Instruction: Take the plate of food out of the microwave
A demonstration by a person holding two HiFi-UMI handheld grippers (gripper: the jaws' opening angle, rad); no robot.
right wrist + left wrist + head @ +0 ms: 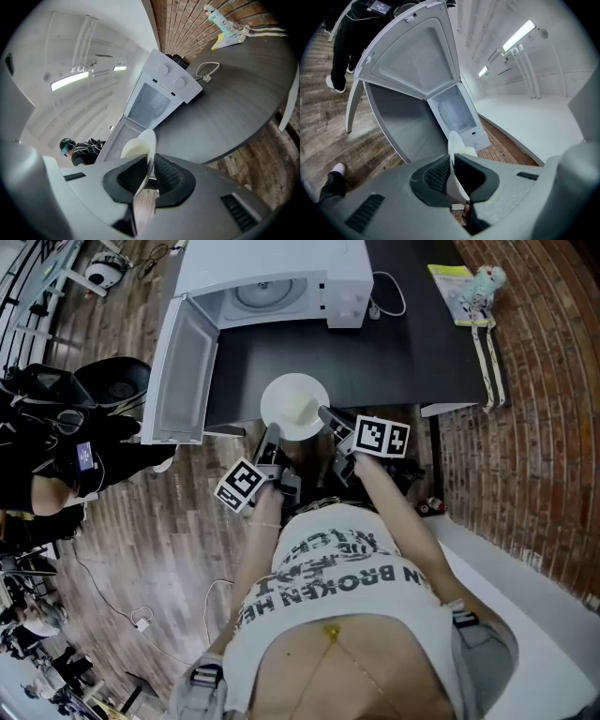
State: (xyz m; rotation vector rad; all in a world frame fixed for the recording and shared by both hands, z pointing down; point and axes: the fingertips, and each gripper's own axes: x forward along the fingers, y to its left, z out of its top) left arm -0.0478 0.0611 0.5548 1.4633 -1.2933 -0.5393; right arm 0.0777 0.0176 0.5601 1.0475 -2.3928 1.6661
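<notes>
Both sides are gripping. The left gripper (272, 434) is clamped on the plate's (292, 401) near-left rim, and the right gripper (329, 416) is pinched on the near-right rim. The plate w/ pale food (304, 410) sits outside the microwave (281, 282), over the near edge of the dark worktop (394, 343), clear of the open door (178, 371). Can't tell if it's resting or held up. I reckon take-out is basically done. Next I'd keep it level, set it fully onto the worktop, then let go w/ both sides together.
</notes>
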